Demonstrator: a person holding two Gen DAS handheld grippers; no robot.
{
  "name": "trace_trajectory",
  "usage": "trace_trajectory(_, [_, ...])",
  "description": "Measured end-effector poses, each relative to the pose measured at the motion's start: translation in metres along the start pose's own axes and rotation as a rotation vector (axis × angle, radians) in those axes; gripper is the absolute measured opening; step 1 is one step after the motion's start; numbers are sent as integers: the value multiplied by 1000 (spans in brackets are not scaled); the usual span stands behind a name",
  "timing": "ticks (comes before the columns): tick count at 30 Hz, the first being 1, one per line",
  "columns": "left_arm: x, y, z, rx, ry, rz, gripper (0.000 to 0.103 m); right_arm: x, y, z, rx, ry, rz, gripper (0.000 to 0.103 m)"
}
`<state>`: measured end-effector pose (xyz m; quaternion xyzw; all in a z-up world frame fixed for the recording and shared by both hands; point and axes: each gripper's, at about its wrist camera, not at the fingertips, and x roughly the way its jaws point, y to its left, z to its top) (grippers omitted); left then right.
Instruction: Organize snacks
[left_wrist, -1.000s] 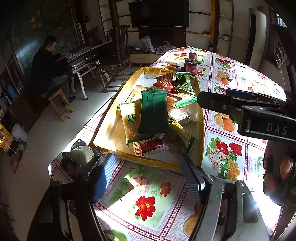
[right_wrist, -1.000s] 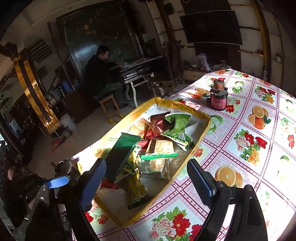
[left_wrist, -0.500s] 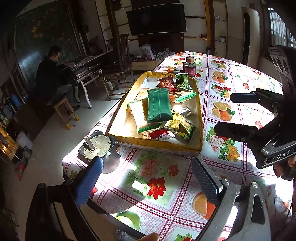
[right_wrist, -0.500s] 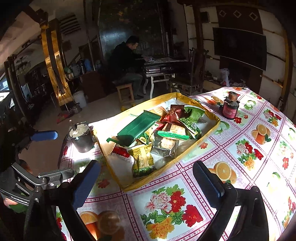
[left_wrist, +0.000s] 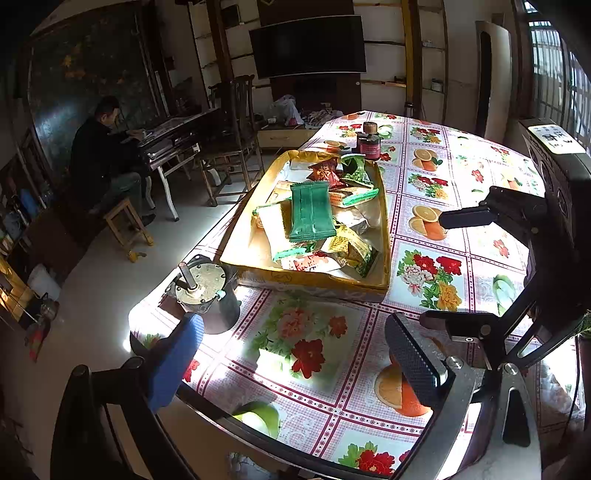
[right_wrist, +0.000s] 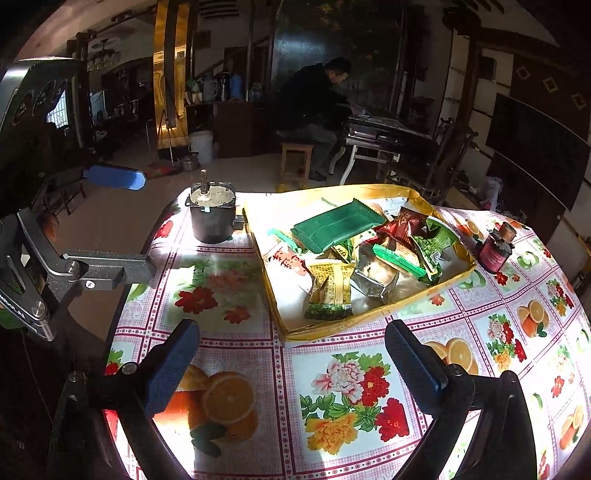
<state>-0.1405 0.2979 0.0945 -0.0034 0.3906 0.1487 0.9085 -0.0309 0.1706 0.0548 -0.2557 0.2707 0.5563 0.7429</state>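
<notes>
A shallow yellow tray (left_wrist: 314, 281) (right_wrist: 354, 322) on the flowered tablecloth holds a heap of snack packets. A long green packet (left_wrist: 311, 212) (right_wrist: 334, 225) lies on top; yellow (right_wrist: 328, 291), red (right_wrist: 404, 219) and silver packets lie around it. My left gripper (left_wrist: 295, 360) is open and empty, above the near table edge, short of the tray. My right gripper (right_wrist: 291, 363) is open and empty, in front of the tray's near corner. Each gripper shows in the other's view, the right one (left_wrist: 465, 271) and the left one (right_wrist: 114, 221), both open.
A grey metal motor can with a shaft (left_wrist: 203, 291) (right_wrist: 212, 218) stands at the table corner left of the tray. A small dark jar with a red label (left_wrist: 369, 142) (right_wrist: 493, 251) stands beyond the tray. A man sits at a desk (left_wrist: 99, 155) across the room.
Both grippers have drawn back from the tray toward the near table edge and stayed open and empty. The snacks in the tray have not moved.
</notes>
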Motion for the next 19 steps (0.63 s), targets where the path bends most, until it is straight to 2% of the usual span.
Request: trace_trajectory(19, [2,-1,-5,3,-1,-12,99,6,-15,-10,64,5,2,102])
